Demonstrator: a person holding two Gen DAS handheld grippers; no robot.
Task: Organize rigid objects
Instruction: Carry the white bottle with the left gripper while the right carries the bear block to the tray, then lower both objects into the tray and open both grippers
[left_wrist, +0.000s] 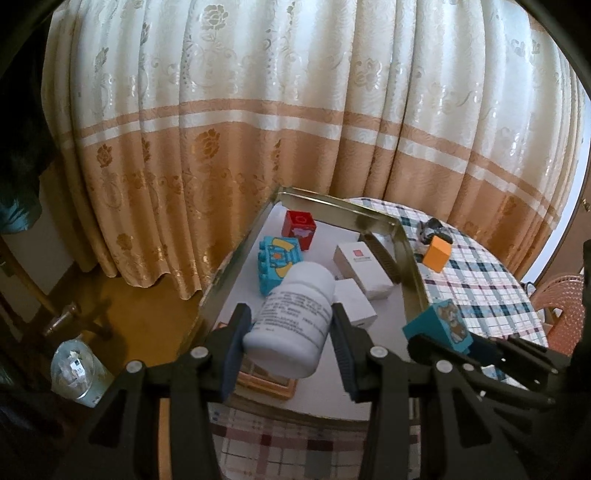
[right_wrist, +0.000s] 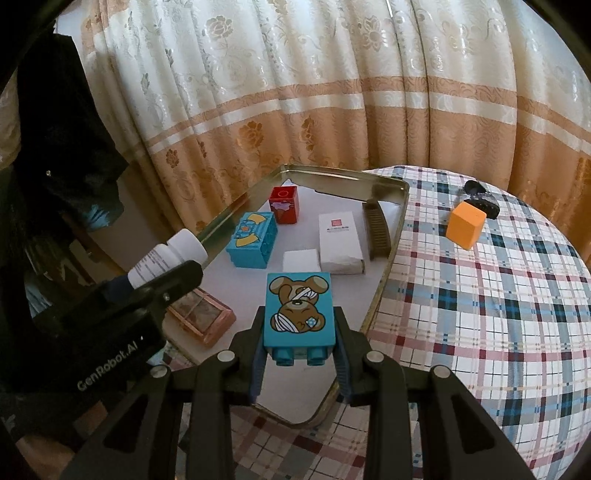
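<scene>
Before you a round desk (right_wrist: 498, 295) in a plaid cloth carries a metal tray (right_wrist: 400, 206), already crowded with two white boxes, a comb, a red block and a blue block. Your left fingers (left_wrist: 291, 325) grip a white bottle (left_wrist: 291, 314) over the tray's near-left part; it sits tilted and smooth, so it could slip or land on the pink case (right_wrist: 201, 315) below. Your right fingers (right_wrist: 299, 332) clamp a bear block (right_wrist: 300, 309) above the tray's near edge; released there, it may catch the rim and tumble out.

Shiny metal tray (right_wrist: 397, 206); smooth plastic bottle (left_wrist: 291, 317); checked cloth tablecloth (right_wrist: 480, 314).
</scene>
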